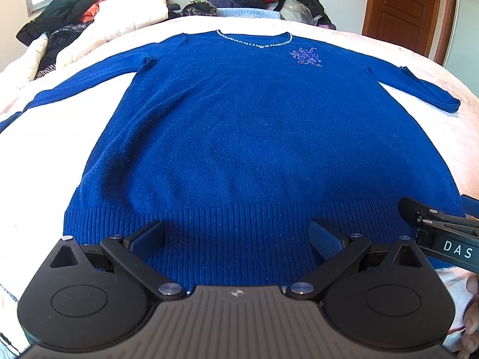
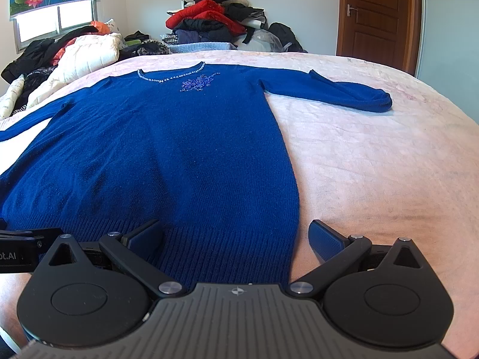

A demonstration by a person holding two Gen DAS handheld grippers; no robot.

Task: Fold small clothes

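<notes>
Left gripper (image 1: 236,240) sits over the hem with jaws wide apart, same for the right gripper (image 2: 236,239) at the hem's right corner. Blue sweater (image 1: 239,137) lies flat on the pink bed (image 2: 374,155), sleeves out.

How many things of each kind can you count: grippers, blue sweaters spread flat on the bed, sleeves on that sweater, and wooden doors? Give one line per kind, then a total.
Grippers: 2, the left gripper and the right gripper
Blue sweater: 1
Sleeves: 2, the left sleeve and the right sleeve
Wooden door: 1
Total: 6
</notes>
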